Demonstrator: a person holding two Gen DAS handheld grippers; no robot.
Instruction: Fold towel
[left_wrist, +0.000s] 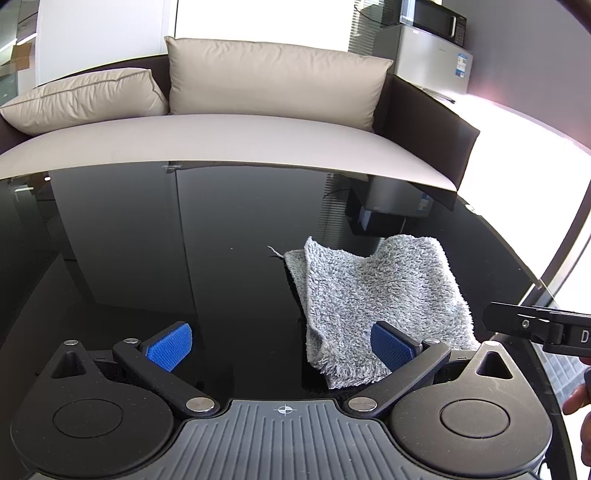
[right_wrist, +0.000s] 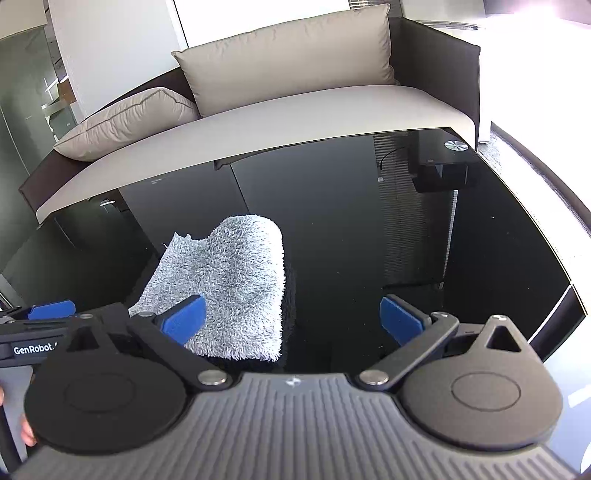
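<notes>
A fluffy grey towel (left_wrist: 380, 295) lies folded over on the glossy black table (left_wrist: 147, 258), its fold bulging up at the far side. In the left wrist view my left gripper (left_wrist: 282, 345) stands open; its right blue pad overlaps the towel's near edge and nothing sits between the pads. In the right wrist view the same towel (right_wrist: 236, 273) lies left of centre. My right gripper (right_wrist: 293, 319) is wide open, its left pad in front of the towel's near part, free of any hold.
A beige sofa (left_wrist: 229, 136) with two cushions runs along the table's far edge. The black table (right_wrist: 369, 221) has a round metal disc (right_wrist: 456, 145) near its far right corner. The other gripper's body shows at the right edge (left_wrist: 535, 325), and at the left edge (right_wrist: 37, 332).
</notes>
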